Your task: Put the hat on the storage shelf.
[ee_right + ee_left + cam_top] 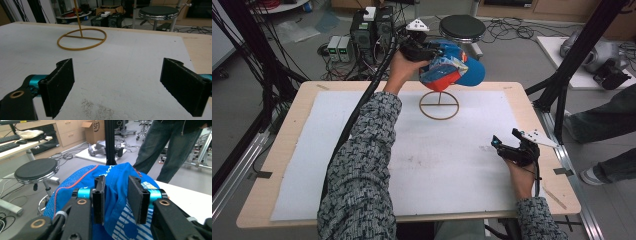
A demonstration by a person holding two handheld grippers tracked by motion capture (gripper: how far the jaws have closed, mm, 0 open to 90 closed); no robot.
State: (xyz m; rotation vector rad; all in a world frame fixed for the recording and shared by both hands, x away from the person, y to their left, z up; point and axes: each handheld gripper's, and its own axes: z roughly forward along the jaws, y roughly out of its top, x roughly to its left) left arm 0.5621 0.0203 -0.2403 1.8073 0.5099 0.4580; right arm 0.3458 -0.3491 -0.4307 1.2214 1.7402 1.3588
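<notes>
Up above the stand [439, 104], the left gripper [424, 49] pinches a fold of the blue cap [117, 182]. Meanwhile the right gripper [508, 145] rests near the white mat [412, 165], jaws spread wide and holding nothing.

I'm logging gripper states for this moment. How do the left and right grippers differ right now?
The left gripper is raised over the table's far edge, while the right gripper sits low above the white mat near its right side. The left's jaws pinch a fold of the blue cap; the right's jaws stand wide apart with nothing between them. Both have black padded jaws and a grey three-cornered plate on top.
</notes>
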